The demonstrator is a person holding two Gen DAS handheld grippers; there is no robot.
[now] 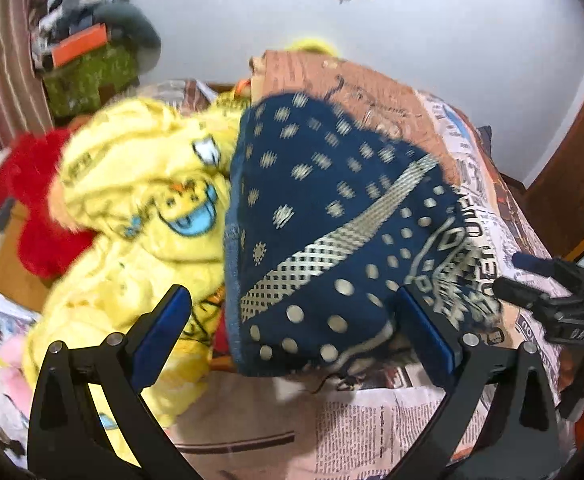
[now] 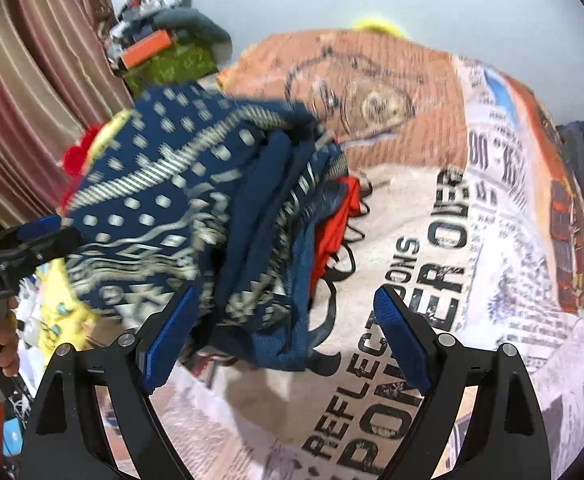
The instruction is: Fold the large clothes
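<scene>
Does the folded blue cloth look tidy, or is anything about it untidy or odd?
Not fully tidy. The blue patterned cloth sits folded on the newspaper-print sheet, but its layers fan apart at the right edge, and an orange-red piece pokes out between them. A yellow garment lies crumpled beside it.

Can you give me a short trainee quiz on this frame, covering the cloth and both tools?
1. True or false: the left tool is clamped on the navy patterned garment.
2. Which lies left of the navy garment in the left wrist view? A) yellow cartoon-print fabric B) a green towel C) a white pillow
3. Fill in: the folded garment rests on a sheet printed like a ____.

Key: 1. False; its jaws stand open, as do those of the right tool. 2. A. 3. Newspaper.
</scene>
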